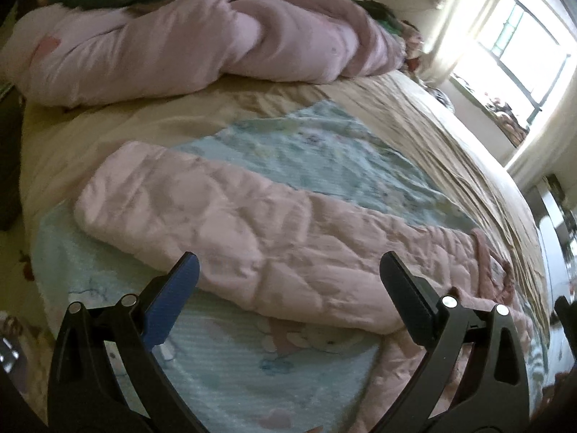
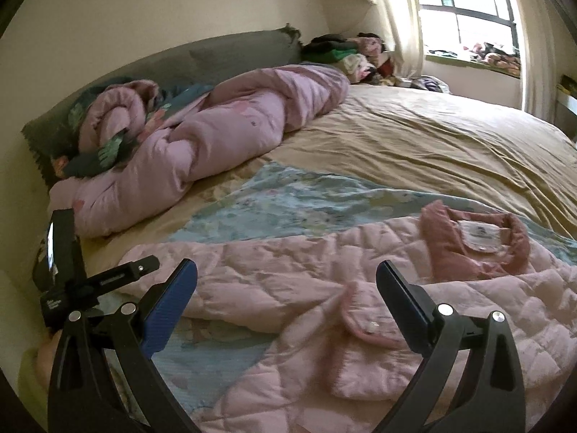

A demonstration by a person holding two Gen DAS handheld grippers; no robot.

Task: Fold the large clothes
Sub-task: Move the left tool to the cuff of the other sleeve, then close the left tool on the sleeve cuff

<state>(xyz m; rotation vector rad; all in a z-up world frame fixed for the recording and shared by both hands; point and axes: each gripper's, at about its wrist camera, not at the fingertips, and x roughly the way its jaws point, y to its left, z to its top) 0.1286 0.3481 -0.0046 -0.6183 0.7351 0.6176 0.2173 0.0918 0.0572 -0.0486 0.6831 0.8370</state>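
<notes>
Centrally, pink quilted jacket (image 2: 360, 306) lies flat on blue-green blanket (image 2: 288, 195) over tan bedsheet (image 2: 432, 137); sleeve (image 1: 234, 231) runs across mid-frame in left wrist view. Left gripper (image 1: 288, 270) & right gripper (image 2: 286, 278): both spread wide, grasping nothing, above fabric. Bunched pink duvet (image 2: 216, 126) upper left; window (image 2: 465, 11) upper right.

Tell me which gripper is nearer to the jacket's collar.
Right. The right gripper hangs open over the jacket front, just short of the collar. The left gripper sits open over the outstretched sleeve, farther away.
</notes>
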